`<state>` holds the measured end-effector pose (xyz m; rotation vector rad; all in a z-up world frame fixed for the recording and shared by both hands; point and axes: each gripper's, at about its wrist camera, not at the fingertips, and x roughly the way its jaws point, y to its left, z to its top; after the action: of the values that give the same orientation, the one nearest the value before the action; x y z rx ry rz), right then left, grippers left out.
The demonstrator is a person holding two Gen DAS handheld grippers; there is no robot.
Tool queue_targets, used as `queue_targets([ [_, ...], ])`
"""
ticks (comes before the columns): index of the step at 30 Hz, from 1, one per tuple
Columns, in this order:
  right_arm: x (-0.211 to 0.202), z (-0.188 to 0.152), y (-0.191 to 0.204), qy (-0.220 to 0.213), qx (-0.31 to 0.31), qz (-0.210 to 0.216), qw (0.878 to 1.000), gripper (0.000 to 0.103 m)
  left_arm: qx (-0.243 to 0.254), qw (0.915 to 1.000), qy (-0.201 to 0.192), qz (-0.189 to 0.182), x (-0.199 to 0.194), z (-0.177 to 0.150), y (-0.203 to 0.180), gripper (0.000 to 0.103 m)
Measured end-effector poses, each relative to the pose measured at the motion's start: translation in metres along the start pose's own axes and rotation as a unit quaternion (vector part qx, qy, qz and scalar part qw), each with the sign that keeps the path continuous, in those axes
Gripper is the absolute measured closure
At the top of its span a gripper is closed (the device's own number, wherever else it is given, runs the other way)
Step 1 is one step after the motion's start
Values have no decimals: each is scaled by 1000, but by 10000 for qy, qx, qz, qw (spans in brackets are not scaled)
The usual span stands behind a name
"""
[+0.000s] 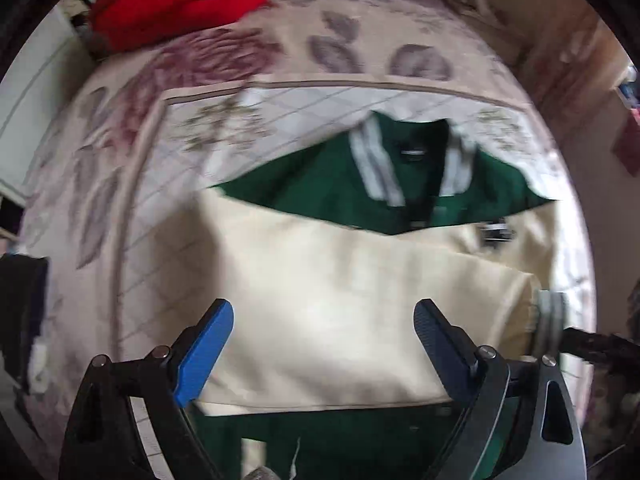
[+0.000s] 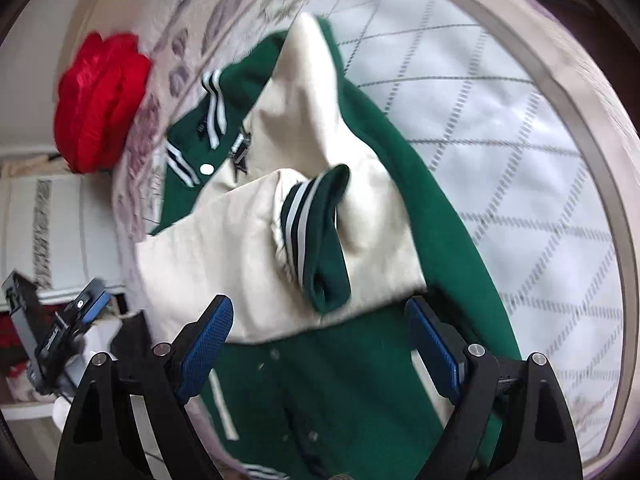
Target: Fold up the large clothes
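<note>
Left hand-held gripper (image 1: pixel 323 354): jaws wide apart, nothing gripped, over cream sleeve (image 1: pixel 340 300). Right hand-held gripper (image 2: pixel 319 344): wide open, empty, above jacket (image 2: pixel 340 392) front w/ snaps. Jacket lies on bed (image 2: pixel 520 160), sleeves folded across chest, striped cuff (image 2: pixel 316 232) on top. Red garment (image 2: pixel 100 104) beyond jacket collar, near bed edge.

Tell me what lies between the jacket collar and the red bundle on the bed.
Only flowered bedspread; the right wrist view shows it bare between the jacket collar and red bundle.
</note>
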<state>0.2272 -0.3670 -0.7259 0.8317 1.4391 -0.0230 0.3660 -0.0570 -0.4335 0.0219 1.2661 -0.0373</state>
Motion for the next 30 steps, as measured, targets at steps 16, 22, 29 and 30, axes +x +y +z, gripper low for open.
queue_targets([
  [16, 6, 50, 56, -997, -804, -1602, 9787, 91, -948, 9924, 721, 305, 118, -37, 77, 3],
  [22, 14, 69, 48, -572, -307, -1880, 9800, 71, -801, 9947, 359, 534, 77, -36, 80, 3],
  [29, 3, 33, 72, -1095, -971, -1460, 9784, 57, -784, 9929, 684, 576, 129, -55, 94, 0],
  [30, 20, 30, 71, -926, -1051, -1499, 9787, 57, -933, 9927, 626, 429, 134, -56, 101, 0],
])
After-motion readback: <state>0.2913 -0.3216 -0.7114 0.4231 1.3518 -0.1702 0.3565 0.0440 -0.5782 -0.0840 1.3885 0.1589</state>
